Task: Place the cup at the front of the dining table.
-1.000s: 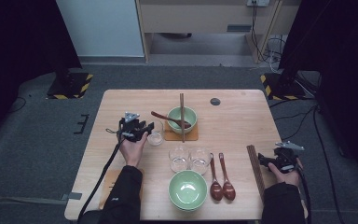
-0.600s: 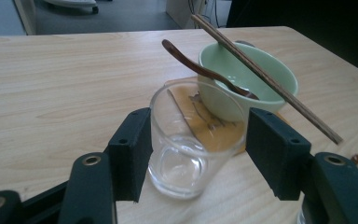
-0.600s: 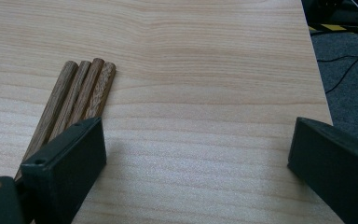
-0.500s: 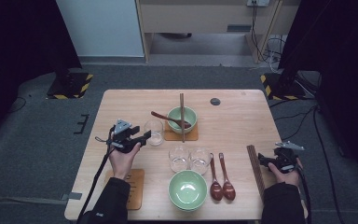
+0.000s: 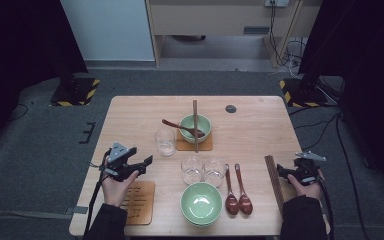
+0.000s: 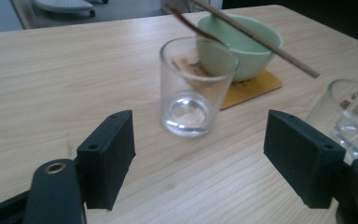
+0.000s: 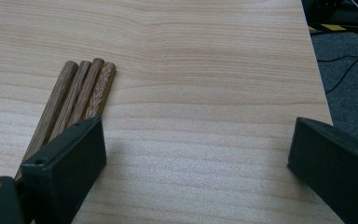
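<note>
A small clear glass (image 5: pixel 165 141) (image 6: pixel 196 86) stands upright on the wooden table (image 5: pixel 130 115), left of the far green bowl (image 5: pixel 195 127) (image 6: pixel 247 46). That bowl sits on an orange coaster (image 6: pixel 256 84), with a chopstick (image 6: pixel 261 39) and a dark spoon resting across it. My left gripper (image 5: pixel 145 164) (image 6: pixel 209 154) hovers near-left of the glass, a short gap away. Its jaws have just been opening and nothing is between them. Near the right edge, my right gripper (image 5: pixel 282 172) (image 7: pixel 196 154) is open beside a bundle of wooden chopsticks (image 5: pixel 274 182) (image 7: pixel 79 98).
Two more glasses (image 5: pixel 192 170) (image 5: pixel 214 171) stand mid-table. In front of them sit a second green bowl (image 5: pixel 201 202) and two dark red spoons (image 5: pixel 230 192) (image 5: pixel 243 192). Under my left forearm lies a bare orange coaster (image 5: pixel 137 201).
My left gripper let go of the glass and drew back to the left and toward the person, jaws spreading. The glass stayed standing. The right gripper has not moved.
</note>
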The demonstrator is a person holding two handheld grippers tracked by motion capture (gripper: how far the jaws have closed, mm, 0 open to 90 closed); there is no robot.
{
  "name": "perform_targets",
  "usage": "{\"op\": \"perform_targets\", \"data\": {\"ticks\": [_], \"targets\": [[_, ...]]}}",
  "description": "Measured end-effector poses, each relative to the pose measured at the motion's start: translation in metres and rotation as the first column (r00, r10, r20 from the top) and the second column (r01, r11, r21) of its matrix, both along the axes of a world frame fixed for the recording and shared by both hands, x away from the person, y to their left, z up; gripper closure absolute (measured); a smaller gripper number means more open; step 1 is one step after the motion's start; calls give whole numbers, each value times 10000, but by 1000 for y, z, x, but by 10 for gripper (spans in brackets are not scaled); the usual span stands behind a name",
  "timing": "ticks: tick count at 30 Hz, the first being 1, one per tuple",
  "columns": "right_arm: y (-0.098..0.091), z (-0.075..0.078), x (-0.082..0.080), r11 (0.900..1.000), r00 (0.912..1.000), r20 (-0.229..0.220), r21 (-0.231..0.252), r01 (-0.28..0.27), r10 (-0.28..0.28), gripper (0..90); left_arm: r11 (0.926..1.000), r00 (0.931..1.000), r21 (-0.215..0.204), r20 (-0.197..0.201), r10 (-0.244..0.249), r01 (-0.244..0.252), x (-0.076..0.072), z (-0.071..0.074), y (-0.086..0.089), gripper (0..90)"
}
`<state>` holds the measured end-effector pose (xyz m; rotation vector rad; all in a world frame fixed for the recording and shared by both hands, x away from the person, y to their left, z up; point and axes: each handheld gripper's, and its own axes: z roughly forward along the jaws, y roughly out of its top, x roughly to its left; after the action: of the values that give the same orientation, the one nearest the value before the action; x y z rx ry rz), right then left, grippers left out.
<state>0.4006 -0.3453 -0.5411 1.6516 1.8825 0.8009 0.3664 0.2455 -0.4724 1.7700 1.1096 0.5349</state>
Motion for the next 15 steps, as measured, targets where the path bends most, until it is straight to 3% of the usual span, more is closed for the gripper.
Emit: {"op": "perform_targets", "data": {"ticks": [5, 7, 8, 9, 10, 12, 13, 14, 15], "targets": [[0, 0, 0, 10000, 10000, -1, 0, 0, 0, 43, 9986, 9985, 82, -167, 529, -527, -11, -10, 23, 219], [0, 0, 0, 10000, 10000, -3, 3, 2, -2, 43, 9949, 9946, 202, -304, 992, -986, -16, -19, 38, 211], [0, 0, 0, 10000, 10000, -3, 3, 2, -2, 43, 9949, 9946, 202, -304, 992, -986, -16, -19, 38, 204], [0, 0, 0, 10000, 10000, -3, 2, -2, 2, 43, 9908, 9902, 422, -483, 1308, -1288, -19, -27, 47, 203], [0, 0, 0, 10000, 10000, -3, 2, -2, 2, 43, 9908, 9902, 422, -483, 1308, -1288, -19, -27, 47, 203], [0, 0, 0, 10000, 10000, -2, 2, -1, 1, 43, 9844, 9834, 677, -709, 1672, -1625, -20, -34, 57, 204], [0, 0, 0, 10000, 10000, -3, 0, -2, 2, 43, 9736, 9742, 1089, -827, 2102, -2008, -21, -41, 65, 206], [0, 0, 0, 10000, 10000, -3, 2, 0, 0, 43, 9736, 9742, 1089, -827, 2102, -2008, -21, -41, 65, 206], [0, 0, 0, 10000, 10000, -3, 2, 0, 0, 43, 9677, 9689, 1250, -892, 2306, -2188, -21, -43, 69, 206]]}}
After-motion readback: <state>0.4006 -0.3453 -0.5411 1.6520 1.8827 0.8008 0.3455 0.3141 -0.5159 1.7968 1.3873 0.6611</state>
